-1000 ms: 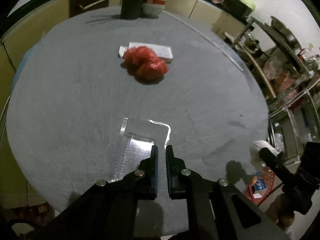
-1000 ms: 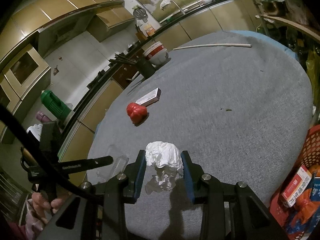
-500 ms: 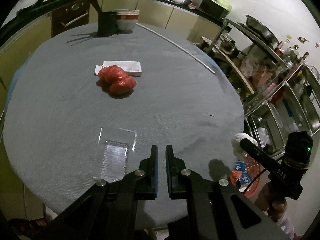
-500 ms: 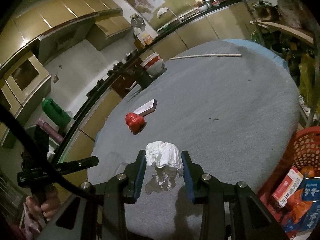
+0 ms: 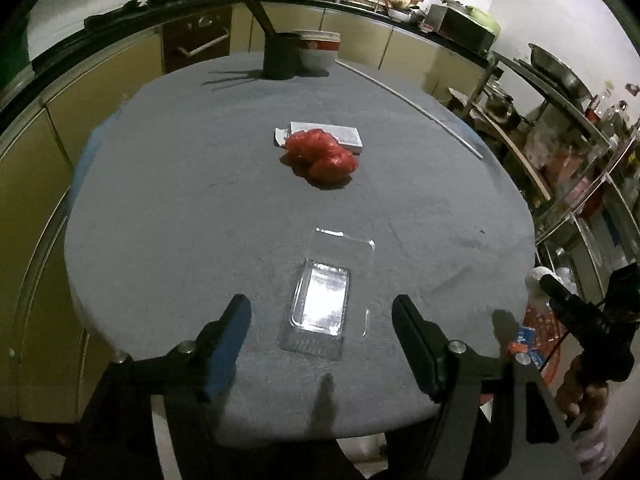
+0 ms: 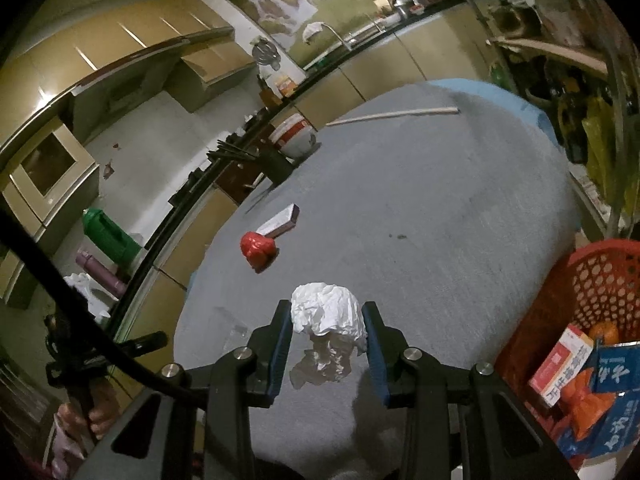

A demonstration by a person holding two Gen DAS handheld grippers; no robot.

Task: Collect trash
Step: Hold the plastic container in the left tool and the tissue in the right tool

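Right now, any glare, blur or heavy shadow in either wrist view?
Left wrist: dim, fisheye-bent edges, glare on the clear plastic tray, blurred red bag. Right wrist: crumpled tissue overexposed, cabinets streaked with reflections, red basket soft.

Matt grey cloth table [image 5: 200,200], glossy clear plastic tray [image 5: 324,300]
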